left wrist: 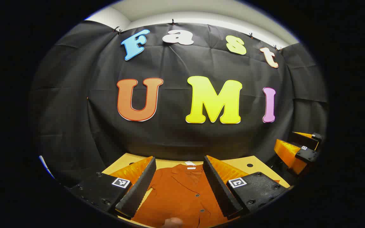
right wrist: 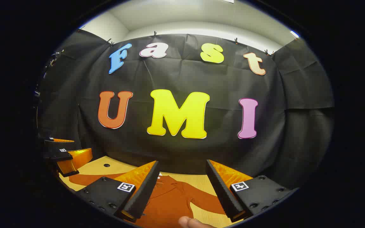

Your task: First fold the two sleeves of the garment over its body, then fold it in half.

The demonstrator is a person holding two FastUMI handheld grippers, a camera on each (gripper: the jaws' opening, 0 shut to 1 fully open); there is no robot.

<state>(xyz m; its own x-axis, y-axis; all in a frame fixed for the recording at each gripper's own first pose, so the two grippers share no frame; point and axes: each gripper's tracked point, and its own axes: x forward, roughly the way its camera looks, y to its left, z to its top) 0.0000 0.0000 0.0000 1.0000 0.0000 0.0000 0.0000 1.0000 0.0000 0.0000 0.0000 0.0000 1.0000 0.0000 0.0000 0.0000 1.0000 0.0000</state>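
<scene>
Rust-orange garment [left wrist: 182, 193] lies flat on the desk [left wrist: 242, 163], collar toward the far edge, sleeves spread. Left gripper [left wrist: 179, 186] and right gripper [right wrist: 182, 190] hover above, jaws wide apart, empty. Likely light, limp cloth; pinch each sleeve [right wrist: 206, 198] near its cuff.

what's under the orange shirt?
The shirt lies flat on a light wooden table, bare wood showing round its collar and right sleeve. Whatever lies beneath the shirt's body is covered.
</scene>
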